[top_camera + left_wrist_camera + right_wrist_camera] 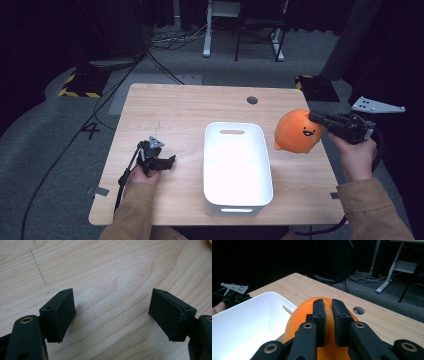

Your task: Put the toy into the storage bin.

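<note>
1. Just off the right end of the white rectangular plastic tub (pixel 238 170), the round orange plush toy with a stitched smiling face (pixel 298 131) hangs above the light wooden table (pixel 170 110), face turned toward the person. It sits close beside the tub's right rim, which suggests it is being carried there to be dropped in.

2. The right gripper (pixel 315 118) holds the toy by pinching a fold of its soft skin at the upper right. In the right gripper view its black jaws stand nearly together with orange fabric (pixel 328 315) squeezed between the pads. A narrow pinch suits a plush thing: the body gives way, so a gathered fold is a firmer hold than a wide clasp.

3. The person's right hand (pixel 357 156) holds that gripper roughly level, pointing left toward the tub, so the toy dangles clear of the tabletop and the tub's wall.

4. The tub stands near the table's middle with its long side running away from the person, handle slots at both ends, and looks empty.

5. The left gripper (pixel 172 161) rests low on the table to the tub's left, well apart from the toy. Its jaws (pixel 113 315) stand wide with bare wood between them, holding nothing; it seems parked out of the way.
</note>
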`<state>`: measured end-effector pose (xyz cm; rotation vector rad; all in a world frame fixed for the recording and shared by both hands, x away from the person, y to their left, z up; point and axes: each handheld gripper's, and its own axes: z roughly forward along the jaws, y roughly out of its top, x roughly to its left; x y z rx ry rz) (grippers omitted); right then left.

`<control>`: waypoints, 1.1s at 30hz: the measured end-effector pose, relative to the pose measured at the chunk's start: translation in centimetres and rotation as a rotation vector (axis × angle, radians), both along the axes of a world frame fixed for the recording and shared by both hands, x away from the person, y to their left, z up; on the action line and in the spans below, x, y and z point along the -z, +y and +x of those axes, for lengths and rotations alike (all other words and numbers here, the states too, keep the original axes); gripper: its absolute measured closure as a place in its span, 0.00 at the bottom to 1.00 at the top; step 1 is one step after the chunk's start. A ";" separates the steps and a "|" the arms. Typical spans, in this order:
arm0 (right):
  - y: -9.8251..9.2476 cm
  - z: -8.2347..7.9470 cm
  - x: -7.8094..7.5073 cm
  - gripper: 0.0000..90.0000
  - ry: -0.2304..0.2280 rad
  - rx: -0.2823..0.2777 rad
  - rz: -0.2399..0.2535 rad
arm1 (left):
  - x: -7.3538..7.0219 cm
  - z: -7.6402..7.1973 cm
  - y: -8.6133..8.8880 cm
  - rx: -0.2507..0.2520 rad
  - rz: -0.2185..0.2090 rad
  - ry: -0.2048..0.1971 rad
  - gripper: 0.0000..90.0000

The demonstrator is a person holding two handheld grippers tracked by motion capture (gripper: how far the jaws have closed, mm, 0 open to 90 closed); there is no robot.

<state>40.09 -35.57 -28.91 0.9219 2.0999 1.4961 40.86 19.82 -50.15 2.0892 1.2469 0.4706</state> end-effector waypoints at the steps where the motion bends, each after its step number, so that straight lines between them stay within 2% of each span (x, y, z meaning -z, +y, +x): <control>1: 0.0 -0.1 -0.1 0.90 -0.005 -0.001 0.003 | 0.0 0.0 0.0 0.000 0.000 0.000 0.24; 14: 0.8 -1.1 -2.5 0.90 -0.040 -0.041 0.011 | 0.0 0.0 0.0 0.000 0.000 0.000 0.24; 18: 1.3 -1.3 -3.1 0.90 -0.048 -0.058 0.031 | 0.0 0.0 0.0 0.000 -0.001 0.001 0.24; 28: 3.7 -1.3 -4.7 0.90 -0.077 -0.120 0.023 | 0.0 0.0 0.0 -0.001 -0.001 0.002 0.24; 33: 5.3 -1.1 -5.1 0.90 -0.073 -0.146 0.027 | 0.0 0.0 0.0 -0.002 -0.001 0.002 0.24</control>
